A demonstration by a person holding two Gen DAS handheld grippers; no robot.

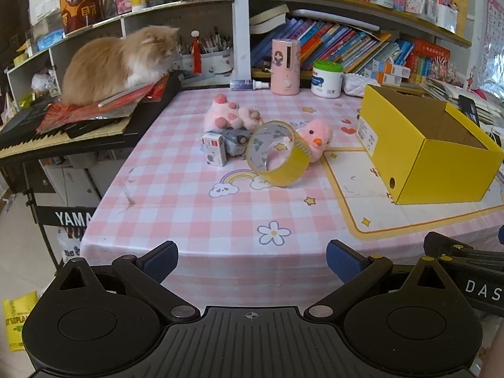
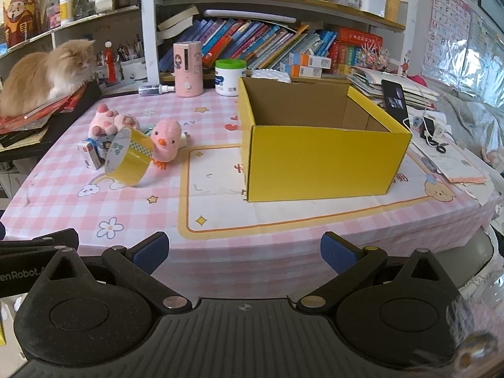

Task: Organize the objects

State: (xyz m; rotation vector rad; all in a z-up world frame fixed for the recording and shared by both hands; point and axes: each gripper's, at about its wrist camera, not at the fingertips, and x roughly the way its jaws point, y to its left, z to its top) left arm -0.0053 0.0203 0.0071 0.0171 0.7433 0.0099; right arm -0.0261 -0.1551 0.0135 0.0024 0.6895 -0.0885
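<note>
A yellow tape roll (image 1: 278,154) (image 2: 128,157) stands on edge on the pink checked tablecloth (image 1: 176,208). Against it leans a pink chick plush (image 1: 316,137) (image 2: 166,140). Behind are a pink paw plush (image 1: 231,115) (image 2: 110,123), a grey toy car (image 1: 236,140) and a small white carton (image 1: 214,148) (image 2: 89,154). An open yellow box (image 1: 431,148) (image 2: 321,145) stands to the right, empty as far as I see. My left gripper (image 1: 252,260) and right gripper (image 2: 244,252) hang open before the table's near edge, holding nothing.
An orange cat (image 1: 119,63) (image 2: 44,72) sits on papers over a keyboard (image 1: 37,132) at the left. A pink humidifier (image 1: 285,66), a white jar (image 1: 326,78) and a spray bottle (image 1: 249,84) line the back. Bookshelves rise behind; a phone (image 2: 394,99) and cables lie right of the box.
</note>
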